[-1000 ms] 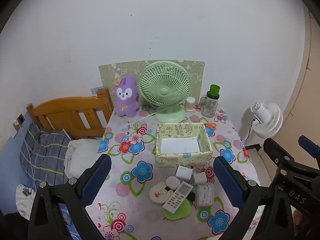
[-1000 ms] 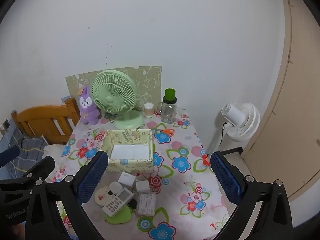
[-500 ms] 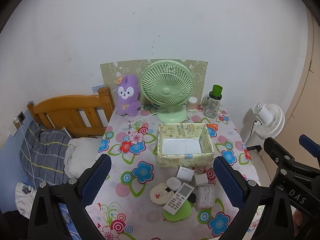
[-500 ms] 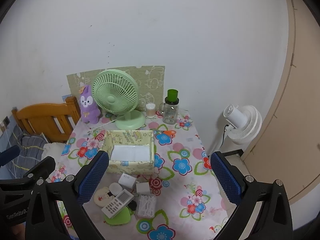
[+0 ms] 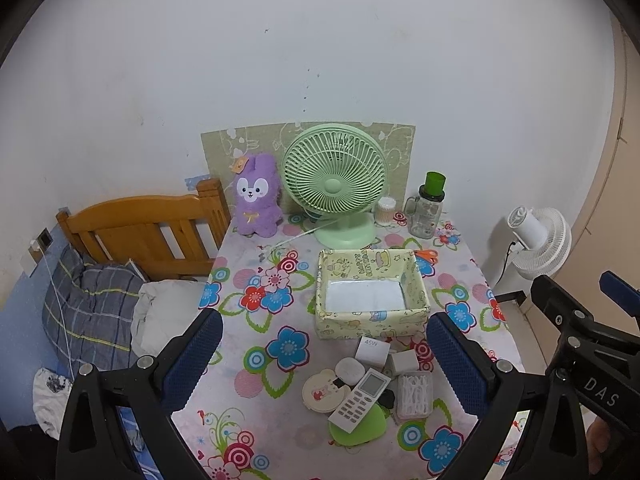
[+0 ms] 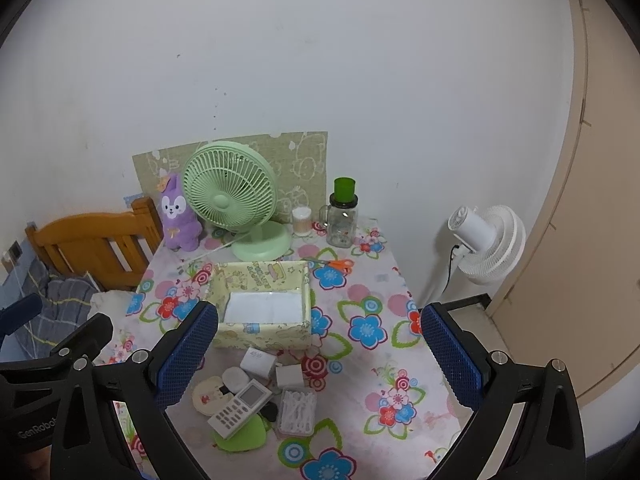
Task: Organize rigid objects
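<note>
A pale yellow patterned box [image 5: 372, 294] [image 6: 262, 304] stands open on the flowered table. In front of it lies a heap of small items: a white remote [image 5: 359, 400] [image 6: 239, 408] on a green case [image 5: 360, 430], a white 45W charger [image 5: 373, 350] [image 6: 257, 361], a white cube [image 5: 404, 362], a round white case [image 5: 349, 370], a round cartoon compact [image 5: 320, 390] and a clear box of picks [image 5: 414, 394] [image 6: 297, 410]. My left gripper [image 5: 320, 364] and right gripper [image 6: 318, 360] both hover open above the table, holding nothing.
At the back stand a green desk fan [image 5: 334, 184], a purple plush rabbit [image 5: 256, 196], a swab jar [image 5: 386, 210] and a green-lidded glass jar [image 5: 430, 210]. Orange scissors [image 5: 426, 255] lie by the box. A wooden bed [image 5: 140, 232] is left; a white floor fan [image 5: 538, 240] right.
Both grippers have lifted and tilted slightly, so the table scene sits a little lower and nearer in view. Nothing on the table has moved.
</note>
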`<state>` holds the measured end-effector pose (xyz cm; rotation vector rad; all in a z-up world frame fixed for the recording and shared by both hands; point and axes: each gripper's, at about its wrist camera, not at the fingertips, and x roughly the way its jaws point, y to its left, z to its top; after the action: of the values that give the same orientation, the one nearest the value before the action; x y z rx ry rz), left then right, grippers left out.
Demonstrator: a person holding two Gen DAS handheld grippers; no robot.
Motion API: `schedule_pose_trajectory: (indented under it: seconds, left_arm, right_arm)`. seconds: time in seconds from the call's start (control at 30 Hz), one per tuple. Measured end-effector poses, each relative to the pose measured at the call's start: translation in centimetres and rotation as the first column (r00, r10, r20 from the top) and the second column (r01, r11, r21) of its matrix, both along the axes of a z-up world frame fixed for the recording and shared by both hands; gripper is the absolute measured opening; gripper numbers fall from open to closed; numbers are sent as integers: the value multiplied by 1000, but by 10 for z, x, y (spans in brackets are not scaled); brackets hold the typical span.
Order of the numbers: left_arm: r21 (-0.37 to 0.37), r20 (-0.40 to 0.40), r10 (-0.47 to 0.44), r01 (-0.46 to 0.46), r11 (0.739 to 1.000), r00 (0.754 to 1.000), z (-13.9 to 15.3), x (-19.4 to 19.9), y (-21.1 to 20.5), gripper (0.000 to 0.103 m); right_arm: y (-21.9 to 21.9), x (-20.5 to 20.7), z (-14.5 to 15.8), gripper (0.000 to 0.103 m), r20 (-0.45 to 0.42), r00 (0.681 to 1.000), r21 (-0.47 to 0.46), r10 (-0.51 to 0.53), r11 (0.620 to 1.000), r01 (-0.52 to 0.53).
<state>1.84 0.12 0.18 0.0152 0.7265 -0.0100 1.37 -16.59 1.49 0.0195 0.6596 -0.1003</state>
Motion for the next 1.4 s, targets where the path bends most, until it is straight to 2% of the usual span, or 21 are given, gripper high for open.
schedule_pose_trajectory:
  seconds: [1.4]
  left_arm:
    - [4,7,13,-13,1000,1000,6,-4,3,103]
  right_arm:
    - [3,-5,2,103,0,1000,12,11,1000,-11]
